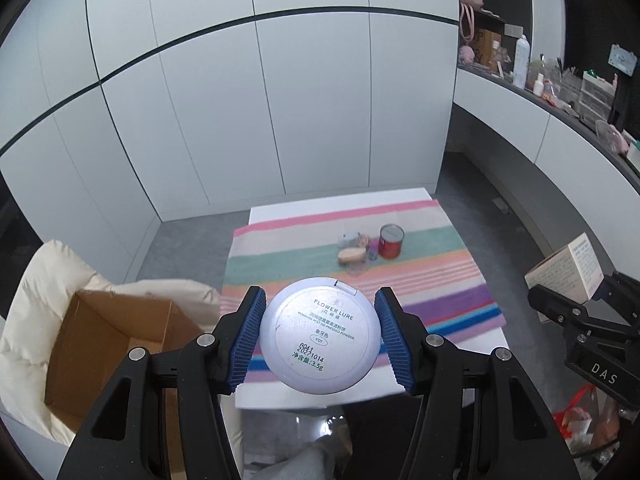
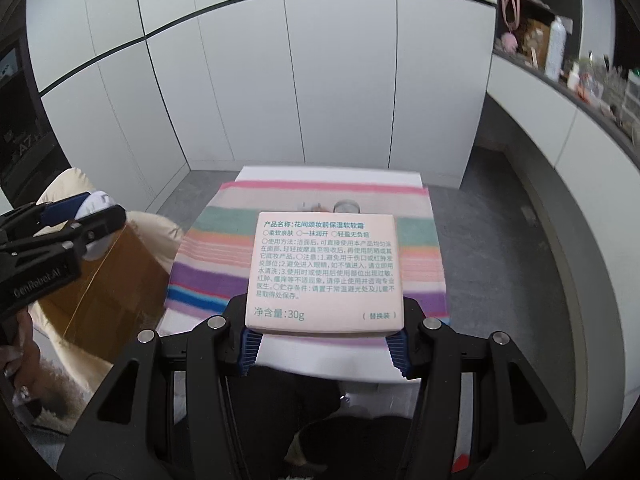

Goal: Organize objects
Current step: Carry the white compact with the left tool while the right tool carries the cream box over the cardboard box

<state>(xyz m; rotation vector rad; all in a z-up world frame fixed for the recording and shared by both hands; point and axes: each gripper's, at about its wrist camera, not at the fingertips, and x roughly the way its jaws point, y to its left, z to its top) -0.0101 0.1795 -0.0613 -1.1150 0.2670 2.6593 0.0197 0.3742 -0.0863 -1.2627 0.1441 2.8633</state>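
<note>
The round powder compact (image 1: pixel 319 334) is up in the air, pinched at its two sides by the blue pads (image 1: pixel 247 335) of the left gripper (image 1: pixel 319 336), printed label facing the camera, hanging over the near edge of the striped cloth (image 1: pixel 448 280). Over on the other side, the pink carton (image 2: pixel 325 270) is clamped at its lower corners in the right gripper (image 2: pixel 324 346), its text panel upward, also above the near part of that cloth. Farther back on the striped cloth sits a small cluster: a red can (image 1: pixel 391 241) with a few little items just beside it, too blurred to name. Left of the cloth, an open cardboard box (image 1: pixel 116 344) rests on a cream cushion (image 1: pixel 48 280). The cloth covers a white table (image 1: pixel 332 199).
</note>
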